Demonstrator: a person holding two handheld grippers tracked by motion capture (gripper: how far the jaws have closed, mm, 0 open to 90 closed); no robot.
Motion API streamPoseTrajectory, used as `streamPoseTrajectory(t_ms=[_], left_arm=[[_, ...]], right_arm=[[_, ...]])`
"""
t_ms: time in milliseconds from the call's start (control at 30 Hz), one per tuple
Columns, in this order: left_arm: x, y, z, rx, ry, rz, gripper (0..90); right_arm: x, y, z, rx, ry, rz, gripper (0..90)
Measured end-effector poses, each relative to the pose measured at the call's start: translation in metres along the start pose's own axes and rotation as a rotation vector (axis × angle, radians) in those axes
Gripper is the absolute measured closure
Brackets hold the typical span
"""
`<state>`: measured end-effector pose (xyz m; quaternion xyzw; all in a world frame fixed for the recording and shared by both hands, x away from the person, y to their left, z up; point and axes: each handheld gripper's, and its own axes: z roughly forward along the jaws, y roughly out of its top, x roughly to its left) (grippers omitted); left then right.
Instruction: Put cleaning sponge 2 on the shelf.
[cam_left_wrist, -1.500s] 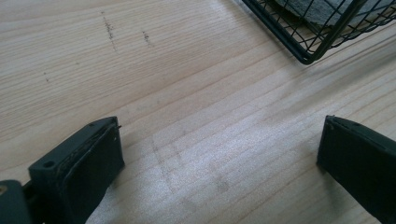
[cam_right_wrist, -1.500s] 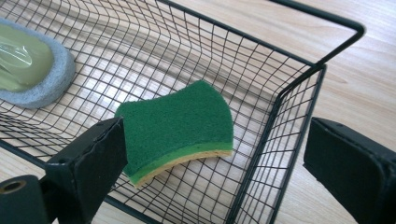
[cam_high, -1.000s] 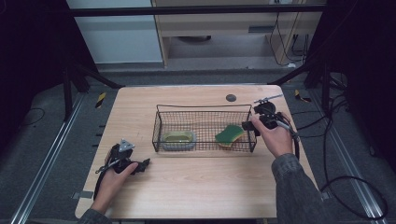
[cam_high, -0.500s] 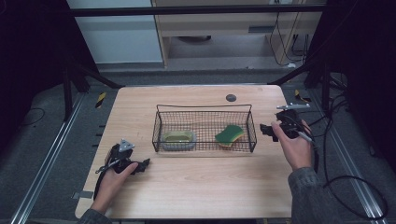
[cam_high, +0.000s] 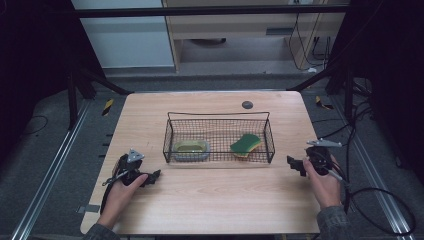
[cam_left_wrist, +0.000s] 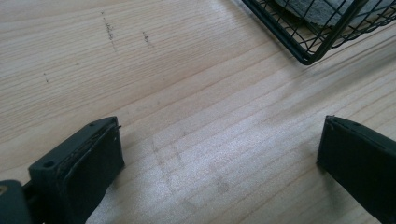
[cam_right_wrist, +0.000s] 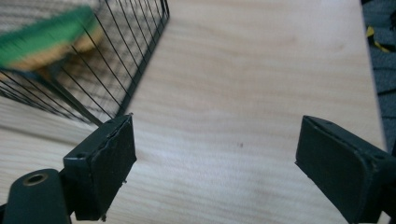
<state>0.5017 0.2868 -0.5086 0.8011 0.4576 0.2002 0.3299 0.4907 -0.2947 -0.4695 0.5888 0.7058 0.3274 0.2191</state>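
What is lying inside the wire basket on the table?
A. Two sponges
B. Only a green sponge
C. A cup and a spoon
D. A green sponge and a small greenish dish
D: the wire basket holds a green sponge at its right and a small greenish dish at its left.

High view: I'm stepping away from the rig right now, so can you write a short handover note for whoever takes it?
Left gripper: open, nothing between the jaws, low over the table front left of the wire basket.
Right gripper: open, holding nothing, off the basket's right end near the table edge.
Things: green sponge lies in the basket's right half, small grey-green dish in its left half.
Done: both items sit inside the basket.
Left: apparently nothing in hand; check whether more remains.
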Motion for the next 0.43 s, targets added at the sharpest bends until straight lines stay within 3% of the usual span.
streamPoseTrajectory(t_ms=[200, 367, 433], left_arm=[[0.000, 0.000, 0.000, 0.002, 0.000, 0.001, 0.0], [0.000, 0.001, 0.000, 0.001, -0.001, 0.002, 0.0], [0.001, 0.001, 0.001, 0.003, -0.001, 0.006, 0.0]], right_arm=[[-0.001, -0.019, 0.018, 0.015, 0.005, 0.020, 11.4], [0.002, -0.028, 0.029, -0.013, -0.021, -0.019, 7.7], [0.007, -0.029, 0.033, -0.013, -0.044, -0.065, 4.0]])
